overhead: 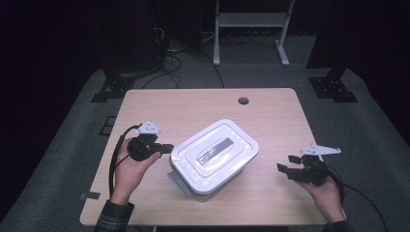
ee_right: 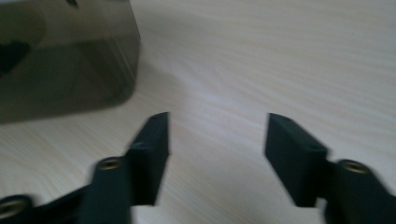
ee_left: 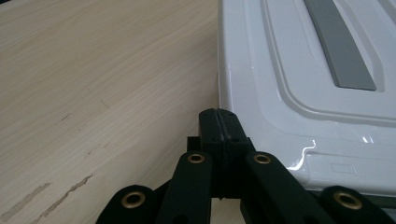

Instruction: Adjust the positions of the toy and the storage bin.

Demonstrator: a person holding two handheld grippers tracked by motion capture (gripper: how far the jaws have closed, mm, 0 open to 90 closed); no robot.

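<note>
A white lidded storage box [overhead: 212, 155] with a grey strip on its lid sits in the middle of the wooden table [overhead: 203, 106]. My left gripper [overhead: 167, 148] is shut, its tips against the box's left lid corner. In the left gripper view the closed jaws [ee_left: 218, 122] meet at the edge of the white lid [ee_left: 299, 70], with nothing held between them. My right gripper [overhead: 287, 163] is open to the right of the box, clear of it. In the right gripper view, my right gripper [ee_right: 217, 133] has bare table between its jaws and the box's dark translucent wall [ee_right: 65, 56] at upper left.
A round cable hole [overhead: 243, 101] is near the table's far edge. A white stand [overhead: 251, 29] and black cables lie on the grey floor beyond. A piece of dark tape [overhead: 89, 196] sticks out at the table's front left corner.
</note>
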